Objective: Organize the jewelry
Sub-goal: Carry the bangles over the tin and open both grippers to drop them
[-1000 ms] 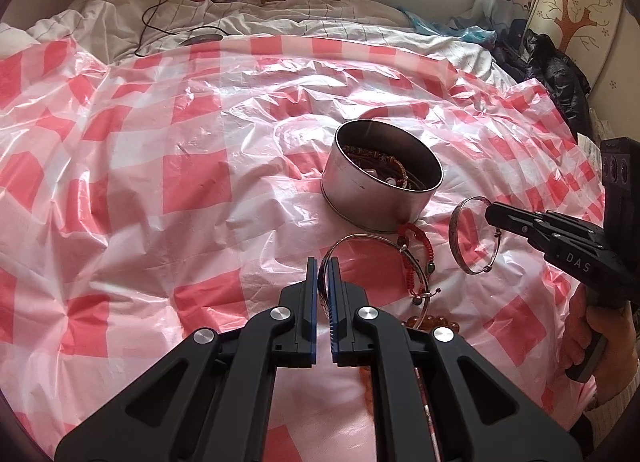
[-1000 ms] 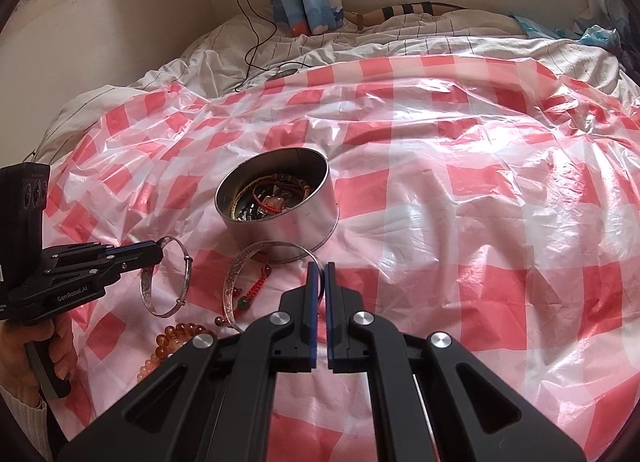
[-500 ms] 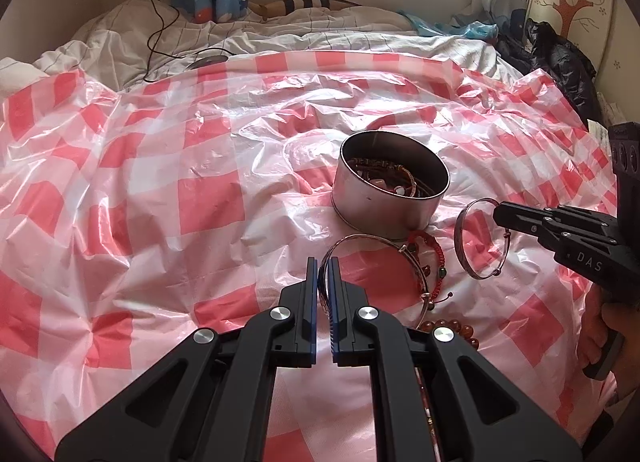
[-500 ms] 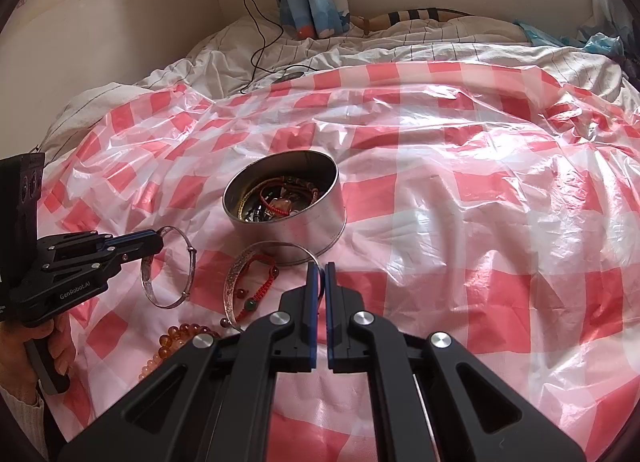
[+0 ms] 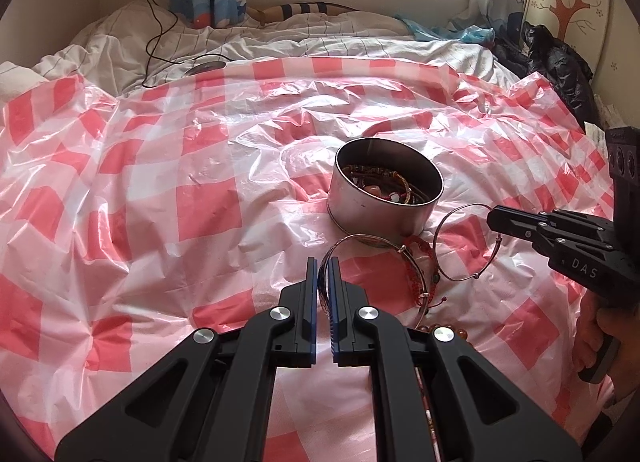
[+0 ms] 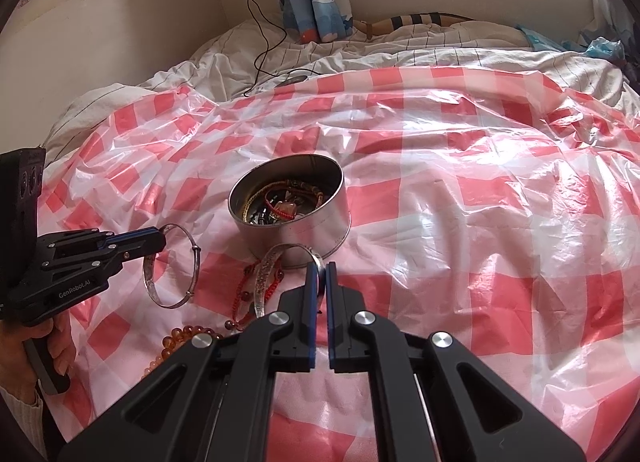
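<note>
Nearest, an amber bead bracelet (image 6: 180, 336) and a red cord bracelet (image 6: 244, 290) are left lying on the checked plastic sheet (image 6: 460, 222). Just beyond, the left gripper (image 5: 322, 274) is seen clamped on a silver bangle (image 6: 148, 274), and the right gripper (image 6: 319, 274) is clamped on an engraved bangle (image 6: 261, 278). Both rings are held near the front of the open tin (image 5: 380, 214), which already holds jewelry. The carrying step is judged underway. Next, each ring must be raised over the rim and released inside.
</note>
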{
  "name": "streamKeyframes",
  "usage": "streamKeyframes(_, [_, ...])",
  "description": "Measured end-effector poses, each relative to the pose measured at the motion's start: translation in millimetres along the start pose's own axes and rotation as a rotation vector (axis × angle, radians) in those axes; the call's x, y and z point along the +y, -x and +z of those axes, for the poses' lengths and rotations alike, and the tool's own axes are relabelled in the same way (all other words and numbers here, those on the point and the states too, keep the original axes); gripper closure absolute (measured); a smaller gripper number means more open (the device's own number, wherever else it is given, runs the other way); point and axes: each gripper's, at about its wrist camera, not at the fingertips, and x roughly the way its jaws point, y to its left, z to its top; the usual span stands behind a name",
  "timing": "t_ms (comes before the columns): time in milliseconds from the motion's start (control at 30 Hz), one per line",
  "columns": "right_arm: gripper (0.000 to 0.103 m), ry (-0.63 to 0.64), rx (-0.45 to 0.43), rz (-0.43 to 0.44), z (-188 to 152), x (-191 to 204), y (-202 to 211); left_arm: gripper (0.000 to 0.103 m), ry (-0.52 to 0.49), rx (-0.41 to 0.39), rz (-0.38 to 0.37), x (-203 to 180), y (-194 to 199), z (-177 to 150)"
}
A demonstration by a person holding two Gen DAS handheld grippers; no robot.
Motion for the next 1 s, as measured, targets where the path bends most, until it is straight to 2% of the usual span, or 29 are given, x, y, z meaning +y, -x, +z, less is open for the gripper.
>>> streamKeyframes(333, [0.098, -0.057, -0.069, -0.003, 10, -17, 17, 0.099, 0.052, -0.039, -0.052, 1, 0, 24])
streamKeyframes(533, [0.098, -0.089, -0.096, -0.002, 13, -25, 25, 0.099, 0.064, -0.027, -0.071, -3, -18, 42])
streamKeyframes(767, [0.098, -0.12, -0.114, 0.003, 15, -33, 30, 0.099, 0.069, -0.016, -0.073, -10, -52, 78])
streamKeyframes(900, [0.098, -0.129, -0.12, 0.009, 15, -36, 32, 0.098, 0.047, 0.01, -0.064, -18, -71, 93])
streamKeyframes(1000, [0.098, -0.134, -0.122, 0.011, 16, -37, 32, 0.098, 0.004, 0.07, -0.049, -26, -87, 95])
